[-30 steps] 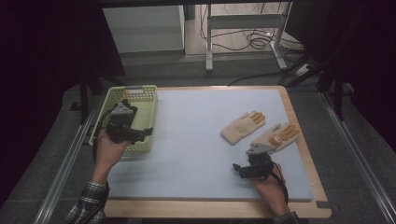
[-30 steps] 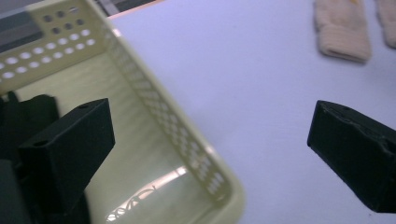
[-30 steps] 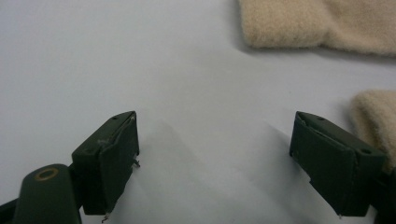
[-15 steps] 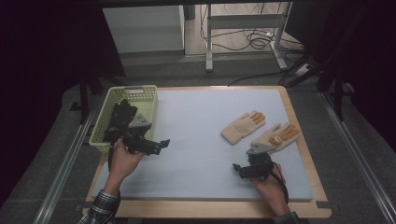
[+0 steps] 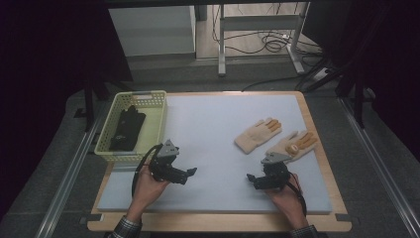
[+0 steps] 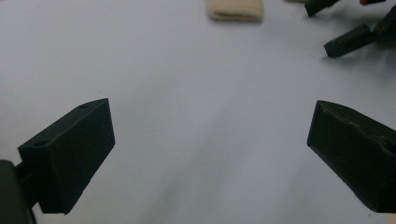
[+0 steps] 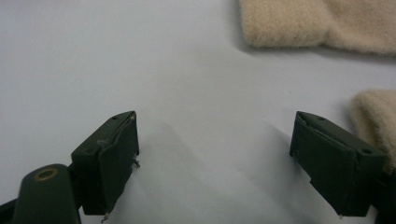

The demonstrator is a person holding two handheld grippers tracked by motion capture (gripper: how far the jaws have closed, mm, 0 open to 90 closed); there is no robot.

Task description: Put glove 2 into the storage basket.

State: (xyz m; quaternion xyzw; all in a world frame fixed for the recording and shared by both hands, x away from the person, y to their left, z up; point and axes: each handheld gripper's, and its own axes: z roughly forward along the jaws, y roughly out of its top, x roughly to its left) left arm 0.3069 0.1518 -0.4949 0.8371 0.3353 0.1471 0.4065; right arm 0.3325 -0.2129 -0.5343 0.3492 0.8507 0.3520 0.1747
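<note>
Left gripper [image 5: 192,172]: jaws wide, empty, lower left of frame.
Right gripper [image 5: 250,179]: jaws wide, empty, waiting beside my beige gloves [image 5: 257,134], centre right.
Basket [image 5: 157,115]: dark gloves [image 5: 127,129] inside.

My grippers, left [image 5: 190,172] and right [image 5: 251,179], are black with grey plates. The gloves [image 5: 258,134] are beige with orange fingertips, on a pale blue-grey mat [image 5: 208,124]. The far-left basket [image 5: 157,116] is pale yellow, holding a black glove [image 5: 127,128].

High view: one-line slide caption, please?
Both grippers, left and right, open and empty; two tan gloves on mat, dark glove in basket.
</note>
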